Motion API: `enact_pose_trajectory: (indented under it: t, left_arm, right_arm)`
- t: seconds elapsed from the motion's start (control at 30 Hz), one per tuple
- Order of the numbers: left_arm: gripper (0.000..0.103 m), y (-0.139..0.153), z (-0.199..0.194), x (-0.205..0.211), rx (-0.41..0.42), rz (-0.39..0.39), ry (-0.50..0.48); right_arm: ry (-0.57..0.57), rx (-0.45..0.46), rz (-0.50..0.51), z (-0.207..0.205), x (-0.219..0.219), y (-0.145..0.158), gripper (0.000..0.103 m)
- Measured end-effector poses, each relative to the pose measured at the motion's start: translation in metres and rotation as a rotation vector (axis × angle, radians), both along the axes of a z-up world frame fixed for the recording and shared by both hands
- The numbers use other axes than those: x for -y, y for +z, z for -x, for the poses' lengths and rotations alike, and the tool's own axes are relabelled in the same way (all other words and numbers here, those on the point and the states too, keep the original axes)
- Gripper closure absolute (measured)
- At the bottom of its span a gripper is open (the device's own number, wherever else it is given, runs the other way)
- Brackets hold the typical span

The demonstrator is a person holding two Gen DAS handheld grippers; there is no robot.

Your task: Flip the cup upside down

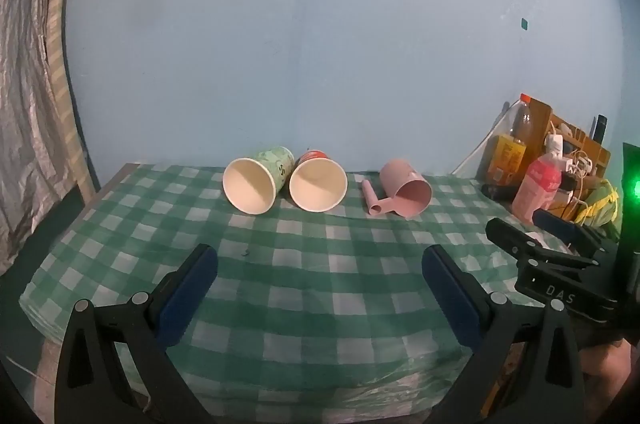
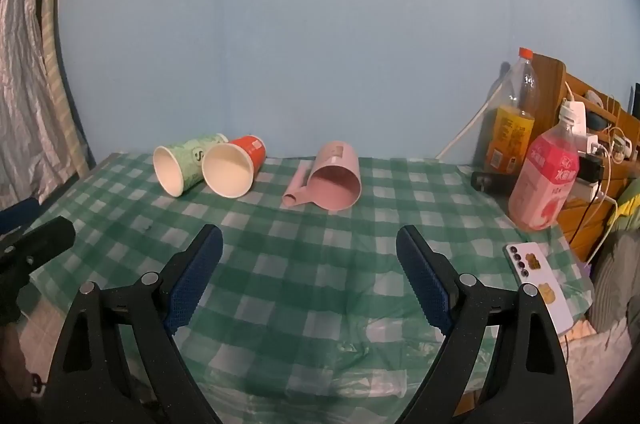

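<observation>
Three cups lie on their sides at the far edge of the green checked tablecloth (image 1: 320, 284), mouths toward me. A green paper cup (image 1: 256, 184) (image 2: 184, 164) is on the left, a red paper cup (image 1: 318, 184) (image 2: 234, 166) touches it, and a pink plastic mug (image 1: 406, 190) (image 2: 336, 178) with a handle lies to the right. My left gripper (image 1: 320, 264) is open and empty, well short of the cups. My right gripper (image 2: 310, 246) is open and empty, facing the pink mug from a distance. The right gripper also shows at the right edge of the left wrist view (image 1: 540, 248).
A pink drink bottle (image 2: 544, 180), an orange-capped bottle (image 2: 514, 112) and a wooden box with cables (image 2: 592, 128) stand at the right. A white phone (image 2: 540, 284) lies at the table's right front. A blue wall stands behind, a curtain (image 2: 24, 84) at left.
</observation>
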State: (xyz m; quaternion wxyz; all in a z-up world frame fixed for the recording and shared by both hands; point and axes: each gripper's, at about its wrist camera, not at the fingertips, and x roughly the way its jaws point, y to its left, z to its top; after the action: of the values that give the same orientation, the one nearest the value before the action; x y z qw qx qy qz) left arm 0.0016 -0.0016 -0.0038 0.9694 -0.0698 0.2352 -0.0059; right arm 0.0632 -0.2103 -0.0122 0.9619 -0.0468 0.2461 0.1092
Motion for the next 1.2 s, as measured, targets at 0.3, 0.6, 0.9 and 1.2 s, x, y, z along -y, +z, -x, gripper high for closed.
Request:
enact_pose_trajectory:
  t: [0.3,0.6,0.9,1.2]
  left_arm:
    - [0.000,-0.0006,0.0016,-0.0001,-0.004,0.002,-0.008]
    - [0.000,-0.0014,0.0023,0.0005,-0.005,0.004,-0.007]
    - [0.000,-0.0038,0.0013,0.0032,-0.011,0.006,-0.015]
    - [0.000,-0.0042,0.0003,0.0049,-0.014,0.011,-0.022]
  right_arm:
    - [0.002,-0.007,0.002,0.0010,0.0004,-0.0030,0.015]
    - [0.004,-0.013,0.005,-0.0006,-0.0016,-0.0021,0.015]
    - [0.005,-0.014,0.006,-0.0001,-0.0033,-0.0034,0.015]
    - [0.003,-0.022,0.007,-0.0010,-0.0037,-0.0026,0.015]
